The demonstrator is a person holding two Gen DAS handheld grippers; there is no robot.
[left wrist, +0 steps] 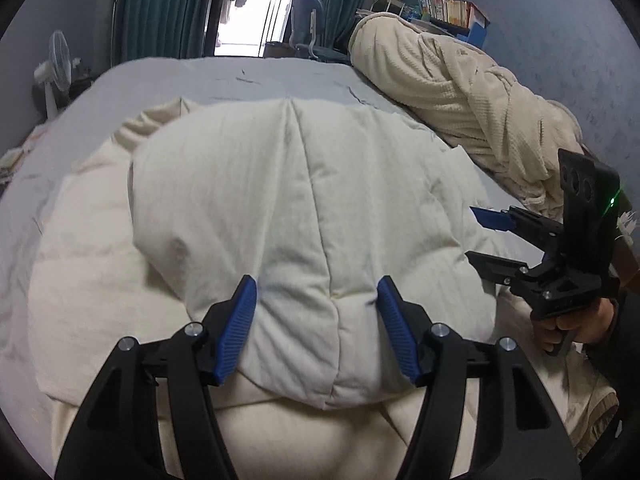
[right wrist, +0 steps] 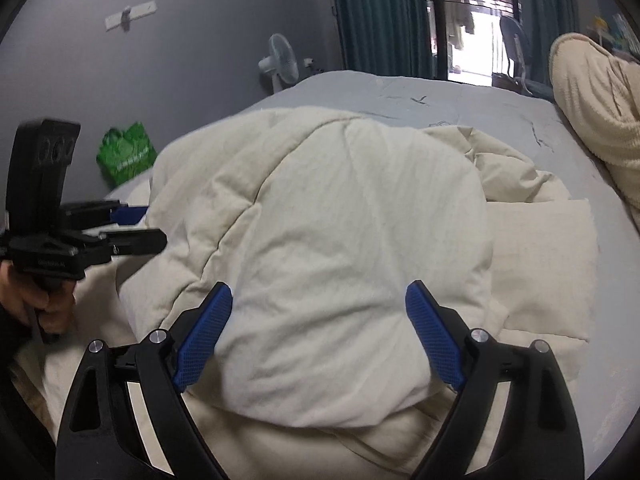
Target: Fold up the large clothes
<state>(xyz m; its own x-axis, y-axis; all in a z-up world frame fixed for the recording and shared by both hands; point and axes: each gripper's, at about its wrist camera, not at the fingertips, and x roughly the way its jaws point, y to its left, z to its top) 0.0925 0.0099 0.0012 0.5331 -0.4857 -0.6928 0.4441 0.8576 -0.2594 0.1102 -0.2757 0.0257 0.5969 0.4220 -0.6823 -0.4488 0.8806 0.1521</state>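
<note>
We hold both grippers, left and right, with jaws wide, empty, over the cream quilted garment bunched on the grey bedsheet; teal curtains and a fan stand behind.

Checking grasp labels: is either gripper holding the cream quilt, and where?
Neither. The left gripper and right gripper are open over the folded cream quilt, clamping nothing.

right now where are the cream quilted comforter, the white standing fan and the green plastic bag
cream quilted comforter (left wrist: 304,200), left wrist view, folded top panel
white standing fan (right wrist: 282,60), right wrist view, round head
green plastic bag (right wrist: 126,154), right wrist view, printed front
</note>
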